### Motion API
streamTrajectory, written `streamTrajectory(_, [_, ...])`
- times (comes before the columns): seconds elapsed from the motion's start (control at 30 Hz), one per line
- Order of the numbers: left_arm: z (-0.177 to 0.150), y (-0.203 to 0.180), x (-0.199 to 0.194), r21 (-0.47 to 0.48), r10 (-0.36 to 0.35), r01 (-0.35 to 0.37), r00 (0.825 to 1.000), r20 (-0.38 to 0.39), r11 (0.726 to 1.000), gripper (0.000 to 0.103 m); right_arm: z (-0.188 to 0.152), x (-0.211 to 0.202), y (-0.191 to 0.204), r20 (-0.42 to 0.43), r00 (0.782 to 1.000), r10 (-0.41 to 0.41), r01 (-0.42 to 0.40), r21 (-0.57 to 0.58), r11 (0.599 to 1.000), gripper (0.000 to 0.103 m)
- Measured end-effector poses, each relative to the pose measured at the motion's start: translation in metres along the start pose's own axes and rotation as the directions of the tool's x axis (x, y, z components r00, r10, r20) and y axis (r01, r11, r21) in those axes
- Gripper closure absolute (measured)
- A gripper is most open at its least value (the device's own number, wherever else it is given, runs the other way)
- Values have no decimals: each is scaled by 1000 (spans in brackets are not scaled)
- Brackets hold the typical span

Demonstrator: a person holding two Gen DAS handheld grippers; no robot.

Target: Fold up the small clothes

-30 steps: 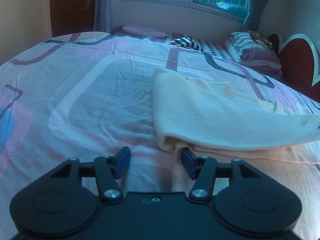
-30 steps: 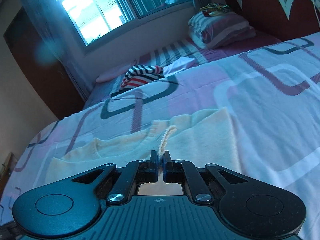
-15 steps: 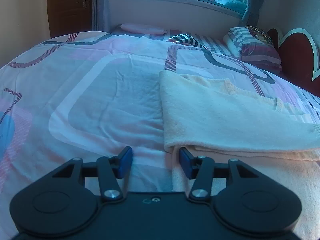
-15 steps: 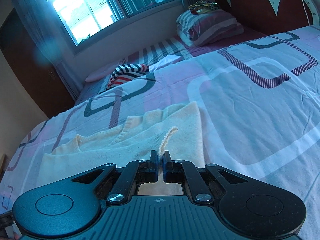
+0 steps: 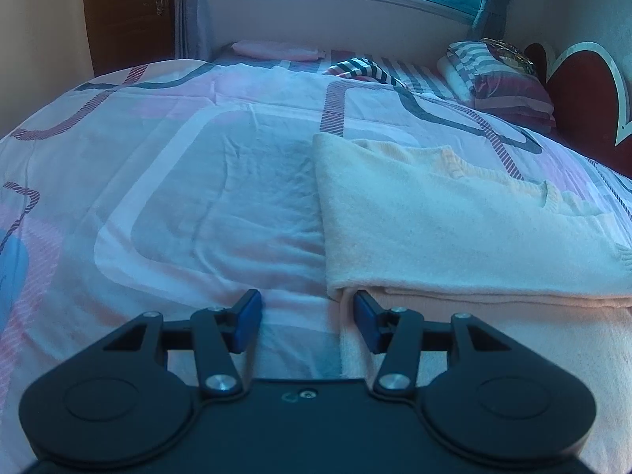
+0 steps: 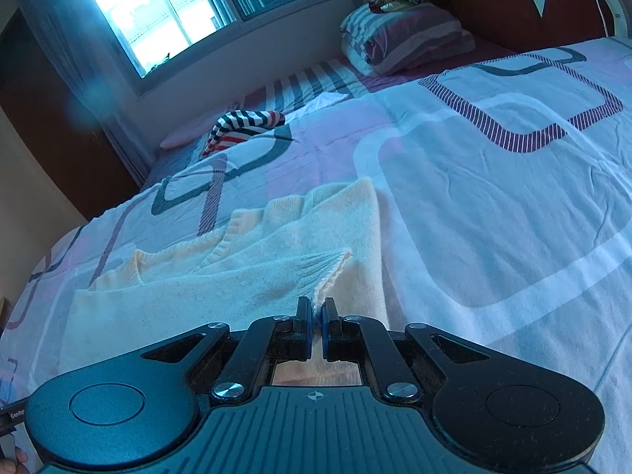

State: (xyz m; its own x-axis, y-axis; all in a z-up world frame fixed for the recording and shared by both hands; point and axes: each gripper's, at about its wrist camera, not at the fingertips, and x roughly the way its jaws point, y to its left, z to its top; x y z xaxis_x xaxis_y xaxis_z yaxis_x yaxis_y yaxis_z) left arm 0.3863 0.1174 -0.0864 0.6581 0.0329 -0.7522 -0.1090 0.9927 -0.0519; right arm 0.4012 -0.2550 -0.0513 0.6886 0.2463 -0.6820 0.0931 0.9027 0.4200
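A pale cream knit sweater (image 5: 454,229) lies on the patterned bedspread (image 5: 197,197), with one sleeve folded across its body. My left gripper (image 5: 306,318) is open and empty, just above the bed at the sweater's left edge. Its right finger touches the folded edge. In the right wrist view the same sweater (image 6: 237,276) lies in front of me. My right gripper (image 6: 316,318) is shut on the ribbed sleeve cuff (image 6: 328,268), held low over the sweater's body.
A striped garment (image 6: 243,126) lies at the far side of the bed; it also shows in the left wrist view (image 5: 363,69). Folded pillows (image 6: 407,37) sit against the dark red headboard (image 6: 513,0). A window (image 6: 166,4) and dark door (image 5: 126,12) are beyond.
My right gripper has carried the sleeve cuff down and across the sweater's body, so the sleeve now lies flatter. My left gripper has moved slightly closer to the sweater's edge, still open.
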Motion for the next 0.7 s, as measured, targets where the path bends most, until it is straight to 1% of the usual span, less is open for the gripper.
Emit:
streamTrajectory(0.2, [0,-1,1,24,-2,2,1000,-5,1000,53,-7,7,-6,-23,1000,-17,18,16,1000,99])
streamTrajectory(0.27, [-1,-2,2,45,-2,3,1000,-3,999,52,-8,9,-7,-29,999,-21,22,15,1000,99])
streamTrajectory(0.33, [0,-2,2,64,-9,9,1000,-3,998,48,-9,8,-6,-28,999,-28,28,4,1000,99])
streamTrajectory(0.37, [1,-1,1,73,-17,17,1000,-4,997,48,-9,5,-4,-18,999,-41,41,-15,999,99])
streamTrajectory(0.4, [2,0,-2,68,-13,13,1000,-1,998,48,-9,1,-1,-1,997,-75,75,-34,997,98])
streamTrajectory(0.43, [3,2,-10,52,-4,2,1000,29,999,47,-8,-5,2,30,991,-128,129,-44,991,98])
streamTrajectory(0.47, [4,2,-20,39,-6,3,997,80,999,47,-7,-13,4,61,987,-151,154,-48,987,98])
streamTrajectory(0.5, [6,1,-26,28,-16,13,993,116,1000,46,-7,-19,5,86,986,-146,151,-46,987,98])
streamTrajectory(0.53, [9,-3,-29,15,-33,31,991,133,999,46,-6,-22,7,95,987,-129,134,-45,990,98])
streamTrajectory(0.57, [13,-12,-29,9,-69,68,988,137,998,46,-7,-21,13,91,990,-109,114,-56,992,98])
streamTrajectory(0.6, [15,-23,-25,24,-102,99,987,127,995,46,-8,-17,21,79,993,-90,96,-77,992,98])
streamTrajectory(0.63, [16,-39,-20,54,-120,115,987,107,992,46,-10,-9,34,55,996,-67,73,-103,992,98])
streamTrajectory(0.7, [16,-65,-11,105,-136,127,986,91,986,46,-18,7,57,-3,1000,-3,2,-139,990,98])
